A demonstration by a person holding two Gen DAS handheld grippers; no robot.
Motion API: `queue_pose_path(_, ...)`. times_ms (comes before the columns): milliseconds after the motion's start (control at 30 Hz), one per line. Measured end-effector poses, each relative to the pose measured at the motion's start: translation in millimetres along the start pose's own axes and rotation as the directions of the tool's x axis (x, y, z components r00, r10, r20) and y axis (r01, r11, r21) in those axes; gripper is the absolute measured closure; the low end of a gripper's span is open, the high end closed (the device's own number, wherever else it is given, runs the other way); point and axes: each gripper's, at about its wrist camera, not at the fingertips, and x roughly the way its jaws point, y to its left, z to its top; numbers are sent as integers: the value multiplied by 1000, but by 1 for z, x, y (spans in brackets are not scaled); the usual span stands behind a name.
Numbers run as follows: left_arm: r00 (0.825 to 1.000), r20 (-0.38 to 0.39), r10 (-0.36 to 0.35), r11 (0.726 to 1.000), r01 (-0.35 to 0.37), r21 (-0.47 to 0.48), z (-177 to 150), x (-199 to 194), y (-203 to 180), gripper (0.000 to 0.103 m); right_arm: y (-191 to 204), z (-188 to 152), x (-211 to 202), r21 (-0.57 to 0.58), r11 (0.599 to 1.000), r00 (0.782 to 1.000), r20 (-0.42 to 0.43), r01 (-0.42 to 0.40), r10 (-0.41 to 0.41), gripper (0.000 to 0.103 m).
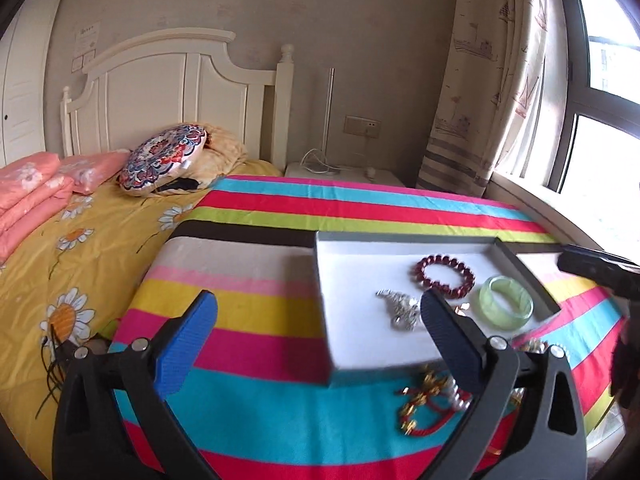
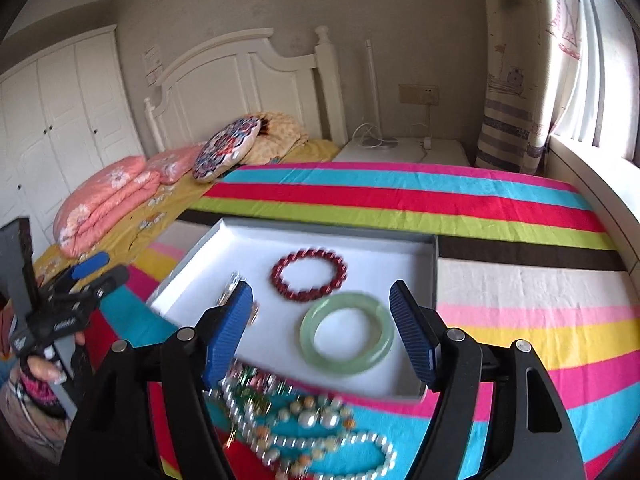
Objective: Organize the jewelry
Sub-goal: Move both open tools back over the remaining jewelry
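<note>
In the white tray [image 2: 404,368], at our 12 o'clock, sits the green bangle [image 2: 347,334] between our right gripper [image 2: 330,330]'s spread fingers, both grippers [image 1: 318,330] empty; dropped, it might crack.

Left gripper [image 1: 318,328] wide open above the striped cloth [image 1: 256,312]. White tray [image 1: 360,344] holding a red bead bracelet [image 1: 443,276], a green bangle [image 1: 506,307] and something silver [image 1: 400,308], maybe a chain. Red and gold string jewelry [image 1: 424,404] just in front of the tray.

Glossy translucent green bangle [image 2: 347,334] lies beside glassy red bead bracelet [image 2: 309,275].
</note>
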Motion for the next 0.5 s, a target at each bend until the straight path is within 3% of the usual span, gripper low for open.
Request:
queue_pose_path(200,999,-31,9,1000,-9,-12,-14,8,8,2,33,-42,-17,-116,992,998,-49,-40,34,32)
queue_pose_path(333,999,-44,-18,998,16,-54,-14,13,17,2,58,-66,-19,-153,978,985,-116,-143,126,32)
queue_pose_path(500,995,-93,-35,995,26,-94,-15,23,23,2,82,-85,-20,-216,953,970,-158,-215,183,32)
